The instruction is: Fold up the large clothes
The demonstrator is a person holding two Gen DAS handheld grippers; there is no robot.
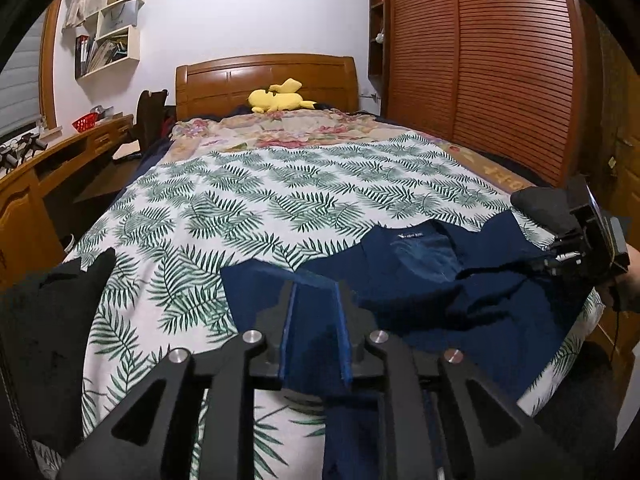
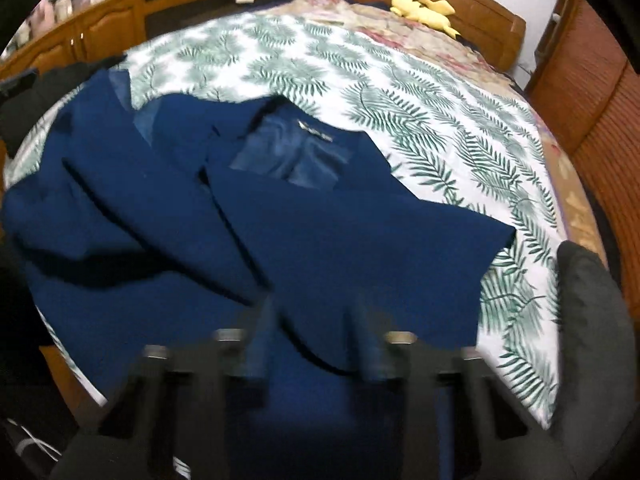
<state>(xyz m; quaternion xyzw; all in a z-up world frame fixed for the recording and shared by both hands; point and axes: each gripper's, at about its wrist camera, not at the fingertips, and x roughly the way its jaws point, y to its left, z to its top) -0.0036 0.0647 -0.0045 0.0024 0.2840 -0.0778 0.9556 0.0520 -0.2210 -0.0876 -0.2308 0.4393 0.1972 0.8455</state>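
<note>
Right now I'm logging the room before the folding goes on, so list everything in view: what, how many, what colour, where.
jacket: one, navy blue, rumpled at the near end of the bed, lining and neck label up
bedspread: one, white with green fern leaves, under the jacket
floral quilt: one, beige and pink, towards the headboard
plush toy: one, yellow, by the headboard
headboard: one, brown wood
wardrobe doors: brown, louvred, beside the bed
desk: one, brown wood, on the other side
wall shelves: white, holding books
basket: one, red, on the desk
left gripper: black, clamped on jacket fabric
right gripper: black, blurred, shut on jacket fabric
</note>
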